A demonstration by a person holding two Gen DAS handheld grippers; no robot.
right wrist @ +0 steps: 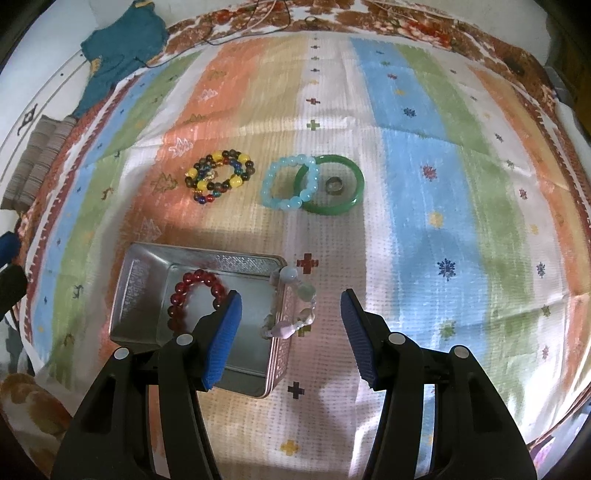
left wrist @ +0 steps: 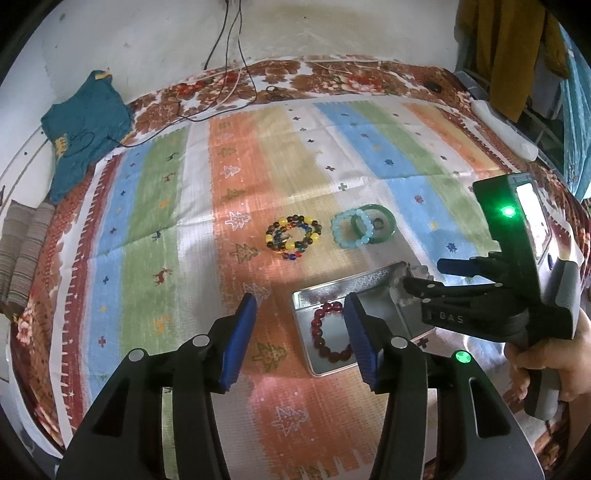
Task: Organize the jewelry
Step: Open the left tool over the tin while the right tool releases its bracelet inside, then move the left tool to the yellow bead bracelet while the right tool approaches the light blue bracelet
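Jewelry count on the striped cloth

Four bead bracelets show: one red point(right wrist: 195, 295) in the single metal tin point(right wrist: 147, 273), one pale pastel point(right wrist: 295, 306) draped over the tin's rim, one multicolored point(right wrist: 219, 175) and one light blue point(right wrist: 288, 182) on the cloth. There is one green bangle point(right wrist: 332, 210) and one small dark ring point(right wrist: 334, 184) inside it.

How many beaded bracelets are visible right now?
4: red bracelet inside the tin, pale bracelet draped over its rim, multicolored bracelet and light-blue bracelet on the cloth.

Striped bedspread point(left wrist: 236, 177), white wall point(left wrist: 147, 33)
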